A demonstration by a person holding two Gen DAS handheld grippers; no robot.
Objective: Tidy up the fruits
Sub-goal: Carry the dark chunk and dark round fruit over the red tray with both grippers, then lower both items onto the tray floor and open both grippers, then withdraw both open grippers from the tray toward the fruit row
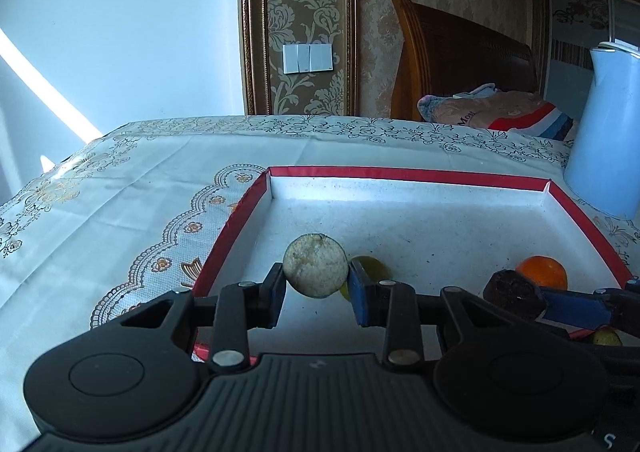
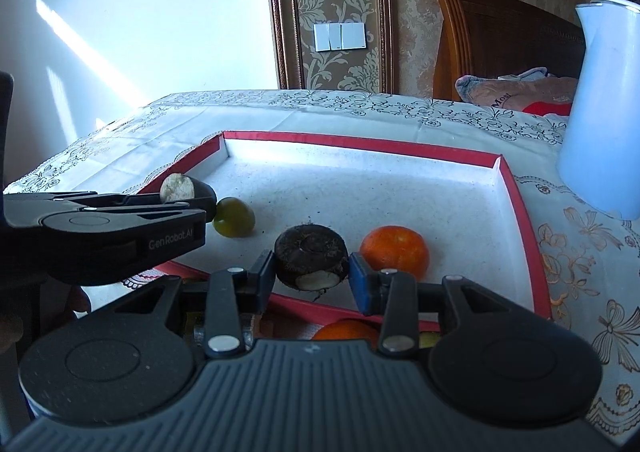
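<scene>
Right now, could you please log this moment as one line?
left tool: holds pale chestnut | right tool: holds dark chestnut | both over tray

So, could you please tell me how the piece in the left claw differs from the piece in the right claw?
The pale piece in the left claw shows a speckled cream face with a dark back; the dark piece in the right claw is nearly black, with one small cream patch. The pale piece is held on edge; the dark piece lies flat. Both are round, clamped, and held above the red-rimmed tray.

Pale fruit (image 1: 315, 266), dark fruit (image 2: 311, 257) gripper-held; orange (image 2: 394, 250), green fruit (image 2: 234, 217) in tray
</scene>
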